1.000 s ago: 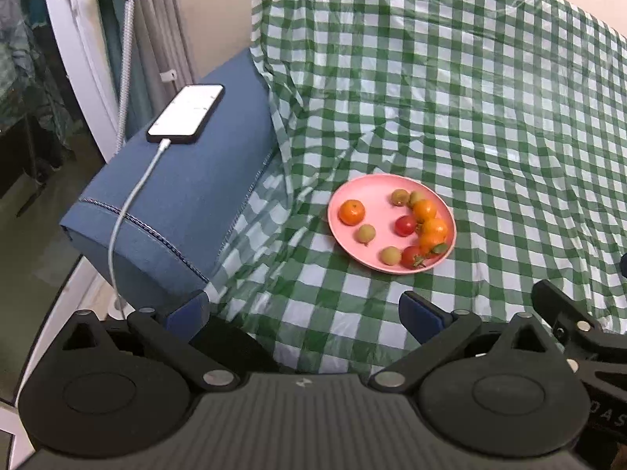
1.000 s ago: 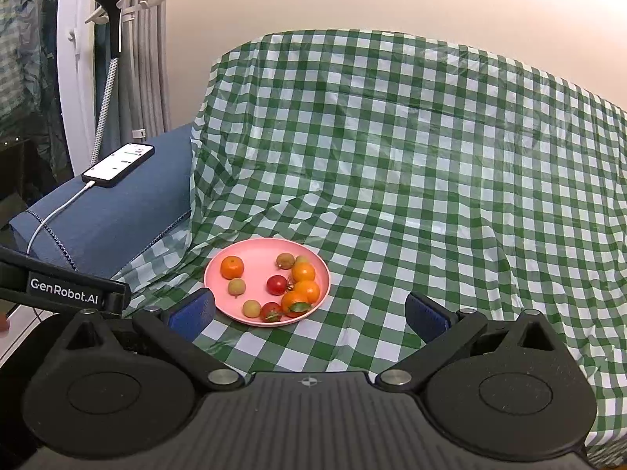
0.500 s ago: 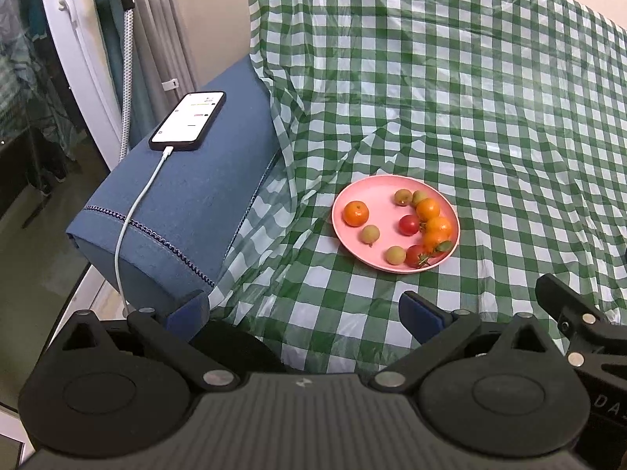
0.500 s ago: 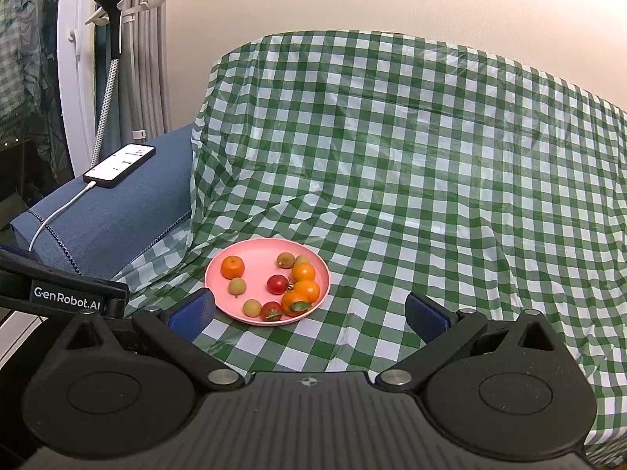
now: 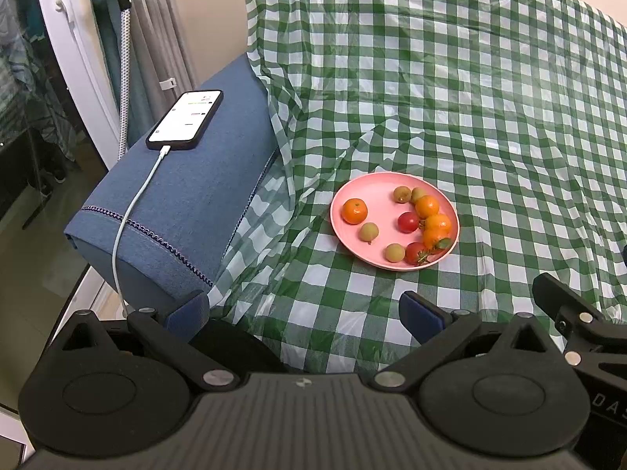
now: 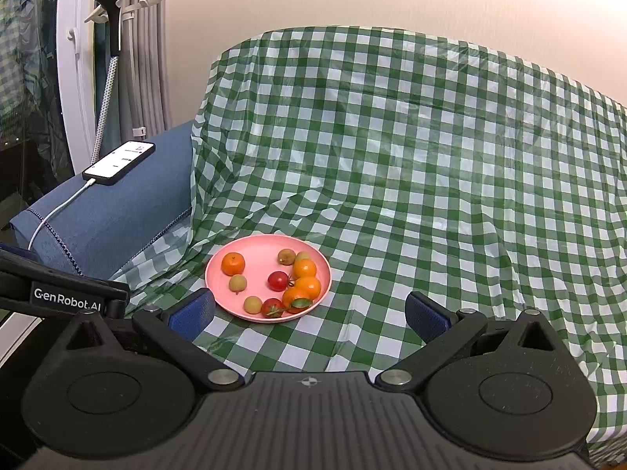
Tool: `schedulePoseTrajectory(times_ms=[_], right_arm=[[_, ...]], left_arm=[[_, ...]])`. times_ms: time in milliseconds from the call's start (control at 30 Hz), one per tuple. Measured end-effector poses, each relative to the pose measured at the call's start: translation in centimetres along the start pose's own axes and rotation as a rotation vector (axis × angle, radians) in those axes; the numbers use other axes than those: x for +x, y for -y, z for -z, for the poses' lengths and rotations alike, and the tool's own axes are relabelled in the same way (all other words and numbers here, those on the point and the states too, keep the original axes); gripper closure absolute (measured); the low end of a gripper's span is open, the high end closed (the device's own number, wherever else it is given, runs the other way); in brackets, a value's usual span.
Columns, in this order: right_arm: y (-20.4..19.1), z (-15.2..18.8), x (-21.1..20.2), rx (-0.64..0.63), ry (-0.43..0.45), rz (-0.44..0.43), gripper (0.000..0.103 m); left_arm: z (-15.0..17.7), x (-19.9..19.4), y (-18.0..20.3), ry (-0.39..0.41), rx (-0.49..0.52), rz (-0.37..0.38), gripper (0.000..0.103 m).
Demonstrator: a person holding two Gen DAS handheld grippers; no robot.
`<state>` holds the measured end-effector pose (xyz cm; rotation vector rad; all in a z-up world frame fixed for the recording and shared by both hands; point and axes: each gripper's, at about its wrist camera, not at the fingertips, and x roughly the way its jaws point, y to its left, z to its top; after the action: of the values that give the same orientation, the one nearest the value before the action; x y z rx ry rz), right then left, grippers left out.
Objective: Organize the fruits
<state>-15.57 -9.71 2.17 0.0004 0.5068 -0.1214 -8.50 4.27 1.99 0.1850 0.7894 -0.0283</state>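
Both hand-held grippers, left point(image 5: 301, 307) and right point(image 6: 309, 309), hover empty with jaws spread near the round pink plastic plate point(image 6: 219, 274) of mixed small fruits on the checked cloth; approach one isolated fruit squarely, closing gently.

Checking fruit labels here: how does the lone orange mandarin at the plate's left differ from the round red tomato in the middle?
The orange mandarin is larger than the red tomato. The mandarin looks matte, the tomato glossy. Both rest on the pink plate.
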Motion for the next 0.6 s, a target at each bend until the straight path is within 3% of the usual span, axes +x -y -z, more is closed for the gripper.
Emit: schedulePoseTrajectory(times_ms=[600], right_arm=[[0.2,-0.05,0.02,-0.001,-0.001,-0.002,0.001]], left_arm=[[0.17,0.34,-0.03,-0.005,0.007,0.006,0.0]])
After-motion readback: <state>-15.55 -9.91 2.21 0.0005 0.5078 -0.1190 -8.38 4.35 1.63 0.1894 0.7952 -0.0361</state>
